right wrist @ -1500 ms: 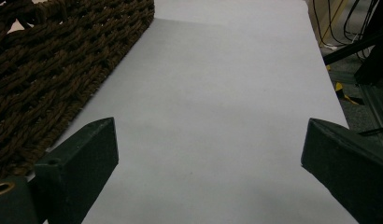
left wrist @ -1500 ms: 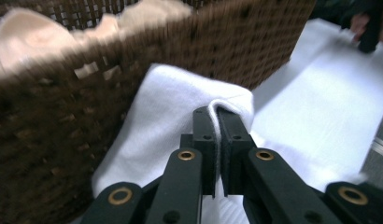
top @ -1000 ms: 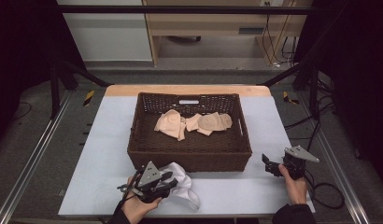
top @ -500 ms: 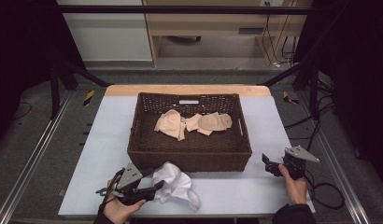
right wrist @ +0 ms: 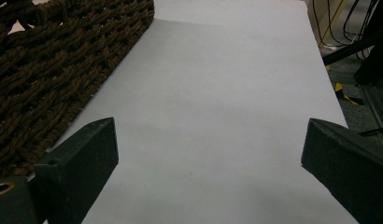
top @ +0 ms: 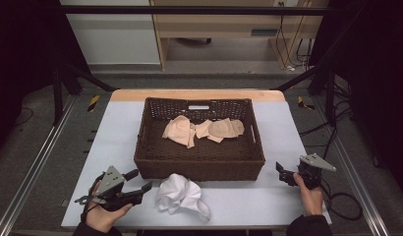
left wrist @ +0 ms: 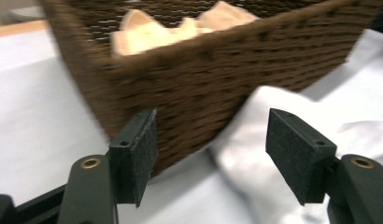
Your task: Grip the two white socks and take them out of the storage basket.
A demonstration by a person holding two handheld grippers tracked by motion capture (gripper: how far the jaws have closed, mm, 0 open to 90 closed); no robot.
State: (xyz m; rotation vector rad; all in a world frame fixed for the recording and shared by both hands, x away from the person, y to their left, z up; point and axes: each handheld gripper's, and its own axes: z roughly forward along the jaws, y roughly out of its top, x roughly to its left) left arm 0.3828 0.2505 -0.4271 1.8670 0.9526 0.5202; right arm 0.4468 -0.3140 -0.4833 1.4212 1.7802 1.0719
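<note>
My left gripper (top: 140, 181) is wide open and empty beside the white cloth (top: 182, 194), crumpled on the counter (top: 116, 128) against the basket (top: 199, 160). It looks soft and light; I'd pinch a raised fold. My right gripper (top: 284, 173) gapes empty.

No legible text or markings.

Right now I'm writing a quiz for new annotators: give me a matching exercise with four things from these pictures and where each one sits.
Things:
1. white cloth
2. beige cloths
3. left gripper
4. right gripper

Places:
A. inside the wicker basket
B. near the basket's front right corner
C. on the table just in front of the basket
D. at the table's front left, jaws toward the white cloth

Pairs: 1-C, 2-A, 3-D, 4-B
</note>
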